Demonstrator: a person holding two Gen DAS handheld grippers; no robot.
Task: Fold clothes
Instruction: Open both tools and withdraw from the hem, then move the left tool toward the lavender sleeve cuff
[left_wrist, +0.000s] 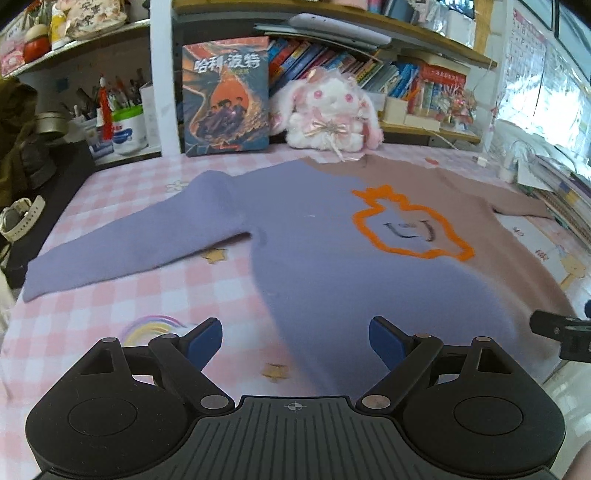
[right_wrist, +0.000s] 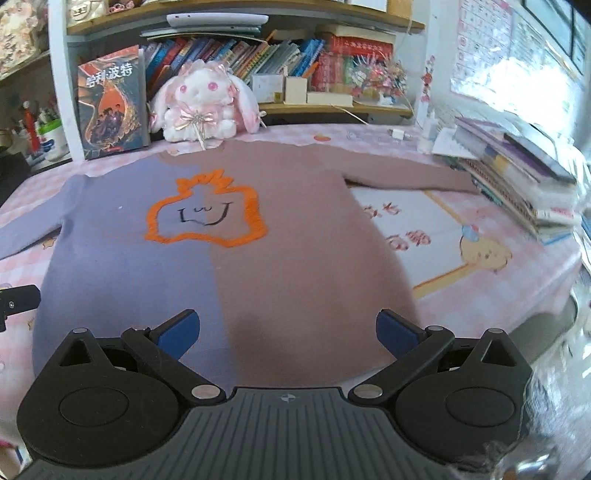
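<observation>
Before me, a worktop (left_wrist: 110, 295) under pink checked cloth. Wooden bookshelves (right_wrist: 332, 107) line its far edge. A bright window (right_wrist: 535, 74) lights the right edge; I note stacked books (right_wrist: 517, 177) there.

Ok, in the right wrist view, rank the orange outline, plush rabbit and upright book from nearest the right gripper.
From the right gripper:
1. Orange outline, on the sweater's chest, just ahead.
2. Plush rabbit, beyond the collar, slightly left.
3. Upright book, far left; close to the rabbit's depth.

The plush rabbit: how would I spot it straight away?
Find the two-tone purple and brown knitted sweater spread on the pink checked tablecloth. Just beyond its collar sits the white and pink plush rabbit, beside an upright dark book; it alone is fluffy.
</observation>
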